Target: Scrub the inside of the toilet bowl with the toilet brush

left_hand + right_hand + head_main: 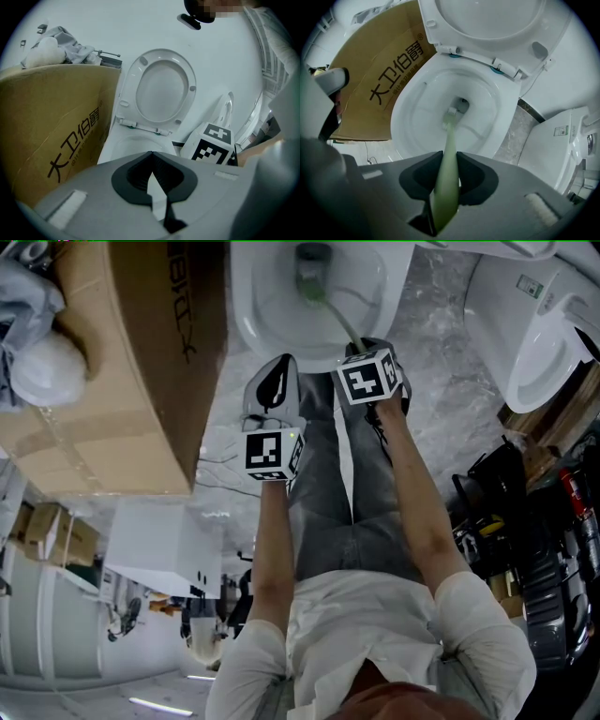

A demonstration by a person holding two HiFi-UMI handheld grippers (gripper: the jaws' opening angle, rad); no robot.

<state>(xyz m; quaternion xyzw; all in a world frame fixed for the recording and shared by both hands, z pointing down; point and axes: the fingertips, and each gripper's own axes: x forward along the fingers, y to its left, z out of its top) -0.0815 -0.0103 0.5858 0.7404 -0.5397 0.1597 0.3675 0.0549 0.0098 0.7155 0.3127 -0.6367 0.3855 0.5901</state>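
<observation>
The white toilet bowl is at the top of the head view, its seat and lid raised. A pale green toilet brush reaches down into the bowl, its bristled head near the drain. My right gripper is shut on the brush handle, just in front of the bowl rim. My left gripper hangs to the left of it, short of the bowl. Its jaws are shut with nothing between them. From the left gripper view I see the right gripper's marker cube.
A big brown cardboard box stands tight against the toilet's left side. Another white toilet stands to the right on the marbled floor. Dark bags and tools crowd the right. A white box sits at lower left.
</observation>
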